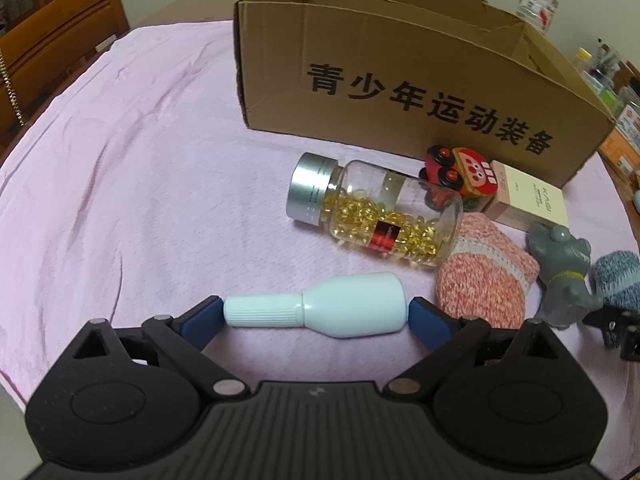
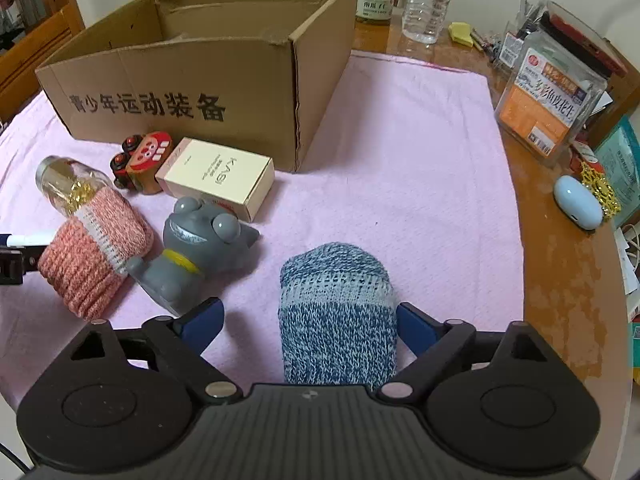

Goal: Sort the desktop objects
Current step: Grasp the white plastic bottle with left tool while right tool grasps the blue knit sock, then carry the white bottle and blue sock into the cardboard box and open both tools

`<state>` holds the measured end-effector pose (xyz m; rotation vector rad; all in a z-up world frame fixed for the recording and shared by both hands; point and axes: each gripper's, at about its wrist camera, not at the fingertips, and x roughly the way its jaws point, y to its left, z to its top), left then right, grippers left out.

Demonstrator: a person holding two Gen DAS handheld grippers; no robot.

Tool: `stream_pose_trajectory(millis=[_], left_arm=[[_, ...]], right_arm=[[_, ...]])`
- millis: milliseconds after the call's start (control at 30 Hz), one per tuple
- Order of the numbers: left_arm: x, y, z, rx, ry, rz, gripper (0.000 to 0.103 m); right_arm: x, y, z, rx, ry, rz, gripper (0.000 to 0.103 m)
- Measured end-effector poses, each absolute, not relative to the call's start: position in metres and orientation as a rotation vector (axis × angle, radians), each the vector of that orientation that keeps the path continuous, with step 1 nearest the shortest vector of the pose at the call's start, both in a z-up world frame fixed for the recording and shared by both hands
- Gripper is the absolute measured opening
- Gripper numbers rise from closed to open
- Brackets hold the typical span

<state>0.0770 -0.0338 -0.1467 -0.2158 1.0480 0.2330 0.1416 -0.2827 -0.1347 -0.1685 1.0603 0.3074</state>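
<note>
A matt, slightly crinkled pink cloth covers the glossy wooden worktop. The box is plain corrugated cardboard, the capsule bottle clear and glossy with a brushed metal cap. Both socks are coarse knit; the pale blue bottle is smooth plastic.

Home dining room, wooden chair, cluttered table

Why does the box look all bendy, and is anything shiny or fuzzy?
Left wrist view: the fisheye lens curves the box, and the jar glints softly. Right wrist view: the box edges bow too, the bare table shines at the right, and the corners go dark. Both are fairly sharp.
</note>
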Motion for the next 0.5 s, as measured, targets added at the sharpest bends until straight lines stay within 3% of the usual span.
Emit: stream_pose_trajectory(millis=[367,500], left_arm=[[0.078,-0.036,-0.148,-0.196,1.044,0.242,0.096],[0.079,-0.034,-0.147,-0.184,1.050,0.221,0.096]], right_arm=[[0.144,-0.286,-0.136,-0.207,1.060,0.305,0.064],[0.146,-0.292,-0.134,-0.189,1.068,0.313,0.062]])
